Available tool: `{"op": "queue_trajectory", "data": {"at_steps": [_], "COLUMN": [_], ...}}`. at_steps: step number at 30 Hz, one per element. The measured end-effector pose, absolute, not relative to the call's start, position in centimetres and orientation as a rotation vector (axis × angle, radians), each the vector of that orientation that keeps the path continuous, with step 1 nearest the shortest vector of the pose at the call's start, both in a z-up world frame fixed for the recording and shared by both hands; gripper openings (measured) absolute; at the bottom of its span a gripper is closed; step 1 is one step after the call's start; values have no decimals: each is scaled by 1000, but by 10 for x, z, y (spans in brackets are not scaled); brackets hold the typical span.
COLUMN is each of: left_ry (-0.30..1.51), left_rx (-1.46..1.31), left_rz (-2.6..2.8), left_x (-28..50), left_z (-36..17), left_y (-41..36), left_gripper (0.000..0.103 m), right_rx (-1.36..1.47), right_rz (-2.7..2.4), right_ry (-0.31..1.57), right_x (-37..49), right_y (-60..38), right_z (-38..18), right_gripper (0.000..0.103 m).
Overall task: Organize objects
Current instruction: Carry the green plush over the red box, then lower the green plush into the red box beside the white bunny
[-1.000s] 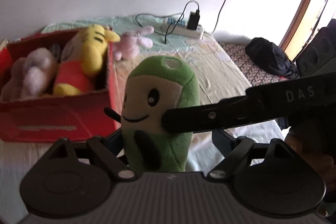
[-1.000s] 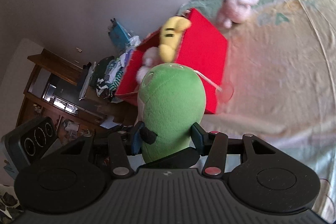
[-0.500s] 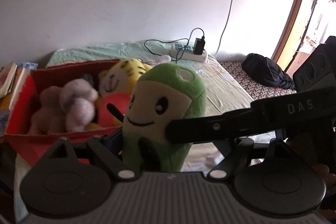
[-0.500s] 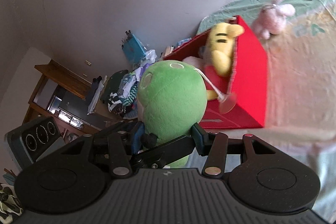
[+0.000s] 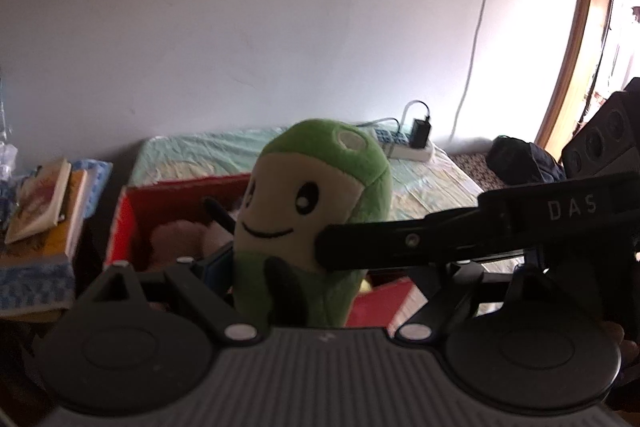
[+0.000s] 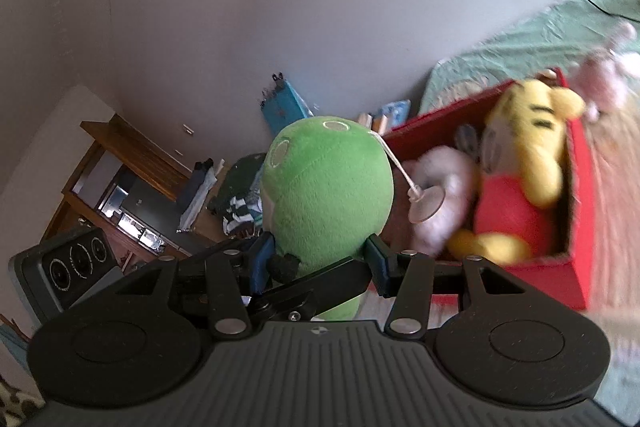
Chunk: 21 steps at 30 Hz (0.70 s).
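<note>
Left wrist view: the red box (image 5: 120,223) on the bed (image 5: 192,151) sits at 9 o'clock behind the smiling green plush (image 5: 316,211), upright, clamped by both the left gripper (image 5: 296,267) and right gripper (image 6: 320,259); its base is hidden.

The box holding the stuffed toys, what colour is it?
Red. The box shows best in the right wrist view.

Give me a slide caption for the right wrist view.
Right gripper holds the green plush near the red box of stuffed toys.
</note>
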<state>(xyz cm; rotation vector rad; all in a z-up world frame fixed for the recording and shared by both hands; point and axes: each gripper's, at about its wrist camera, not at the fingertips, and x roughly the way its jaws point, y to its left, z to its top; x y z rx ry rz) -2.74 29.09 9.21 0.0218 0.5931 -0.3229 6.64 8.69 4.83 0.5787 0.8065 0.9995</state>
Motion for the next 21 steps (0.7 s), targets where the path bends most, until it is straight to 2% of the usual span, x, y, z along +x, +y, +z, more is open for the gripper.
{"op": "queue_trajectory", "data": {"at_steps": [11, 21], "left_ry": [615, 694], "left_rx": [-10, -56], "left_rz": [-285, -255], "left_x": [11, 46], "left_z": [80, 48], "left_y": [339, 368], "left_gripper": [86, 86], "right_rx": [594, 592], "right_rz": [984, 963], "right_ry": [831, 923], "right_x": [95, 121], "right_y": [129, 152], "right_z": [36, 9], "right_gripper": [52, 52]}}
